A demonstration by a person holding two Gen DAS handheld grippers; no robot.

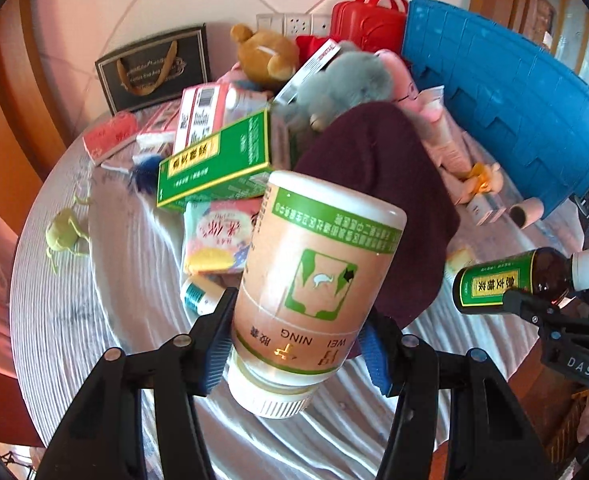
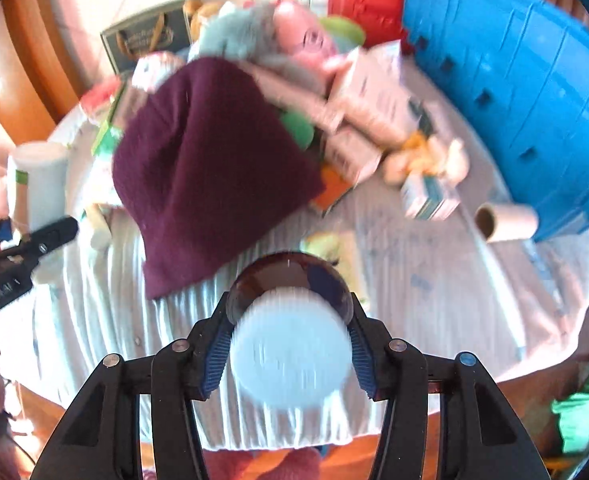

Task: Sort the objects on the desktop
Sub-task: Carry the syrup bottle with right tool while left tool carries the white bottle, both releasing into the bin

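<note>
My left gripper is shut on a big white medicine bottle with a tan and green label, held upside down above the table, cap toward the camera. It also shows at the left of the right wrist view. My right gripper is shut on a dark brown syrup bottle with a white cap, cap toward the camera. That bottle shows in the left wrist view at the right, lifted above the table. Both views look over a cluttered round table.
A maroon knit hat lies mid-table over a pile of medicine boxes, plush toys and packets. A blue plastic basket stands at the right, a red case behind it. A cardboard tube and a green frog toy lie apart.
</note>
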